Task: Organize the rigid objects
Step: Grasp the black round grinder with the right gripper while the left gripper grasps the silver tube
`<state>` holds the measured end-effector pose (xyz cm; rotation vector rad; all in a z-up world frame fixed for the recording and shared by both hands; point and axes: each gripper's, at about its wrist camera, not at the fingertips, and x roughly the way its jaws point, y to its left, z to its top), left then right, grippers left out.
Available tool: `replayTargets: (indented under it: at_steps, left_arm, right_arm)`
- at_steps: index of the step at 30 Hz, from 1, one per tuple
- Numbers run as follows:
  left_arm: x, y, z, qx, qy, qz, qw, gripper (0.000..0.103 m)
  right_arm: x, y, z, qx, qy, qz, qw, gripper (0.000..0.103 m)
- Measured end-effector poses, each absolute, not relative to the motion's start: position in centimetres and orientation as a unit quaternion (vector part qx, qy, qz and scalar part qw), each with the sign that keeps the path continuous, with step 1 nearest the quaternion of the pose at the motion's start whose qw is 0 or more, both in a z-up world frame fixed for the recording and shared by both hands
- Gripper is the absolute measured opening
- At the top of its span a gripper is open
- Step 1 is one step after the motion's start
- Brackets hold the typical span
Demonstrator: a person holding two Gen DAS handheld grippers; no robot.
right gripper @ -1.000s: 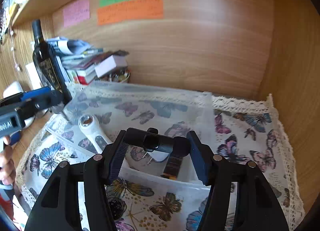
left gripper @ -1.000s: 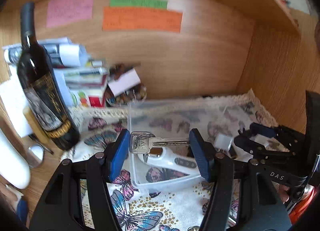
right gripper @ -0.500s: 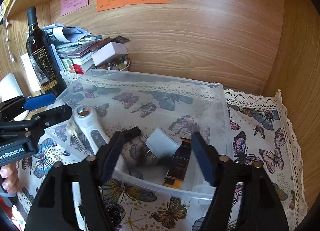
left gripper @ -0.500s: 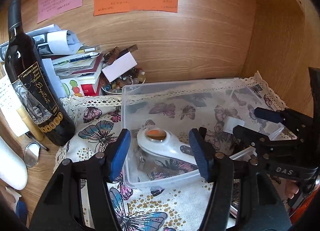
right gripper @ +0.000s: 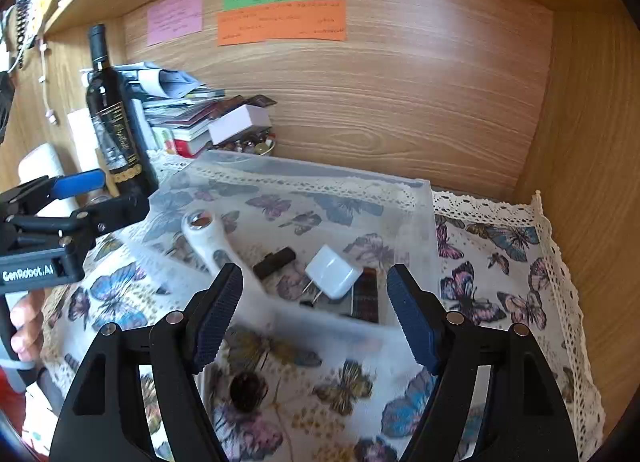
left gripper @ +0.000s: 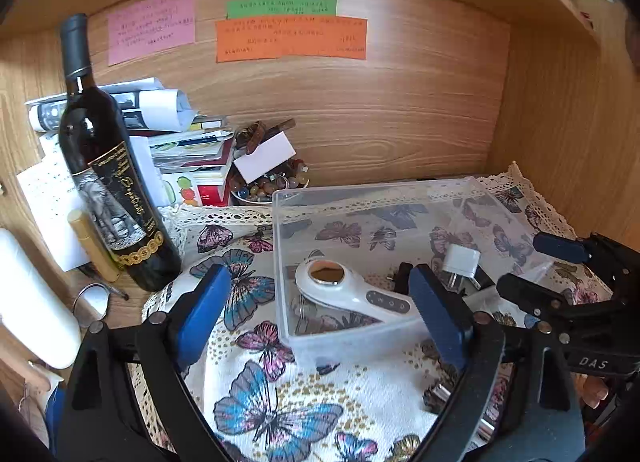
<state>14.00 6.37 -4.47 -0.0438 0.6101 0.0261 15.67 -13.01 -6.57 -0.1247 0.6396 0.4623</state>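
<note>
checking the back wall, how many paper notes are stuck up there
3: a pink note at left, a green note to its right, and an orange note directly under the green one. None seems hidden.

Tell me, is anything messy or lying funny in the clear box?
Nothing is spilled or broken. In the clear box the white charger lies tipped, leaning on a dark flat thing, prongs pointing down toward the floor of the box. A small dark round thing sits outside on the butterfly cloth, not yet put away.
</note>
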Motion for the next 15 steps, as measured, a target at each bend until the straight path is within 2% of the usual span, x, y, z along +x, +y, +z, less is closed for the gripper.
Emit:
replayTargets:
  at_steps: [10,15]
  left_arm:
    - [11.3,5.3,-6.9,0.006,0.333,0.01,0.943,0.095]
    - [10.1,4.3,-7.8,0.008,0.342,-0.003,0.94,0.096]
  right_arm:
    - [14.1,-12.3,-10.0,-0.059,0.367,0.237,0.898,0.071]
    - [14.4,-12.0,-12.1,-0.047,0.41,0.249,0.876,0.063]
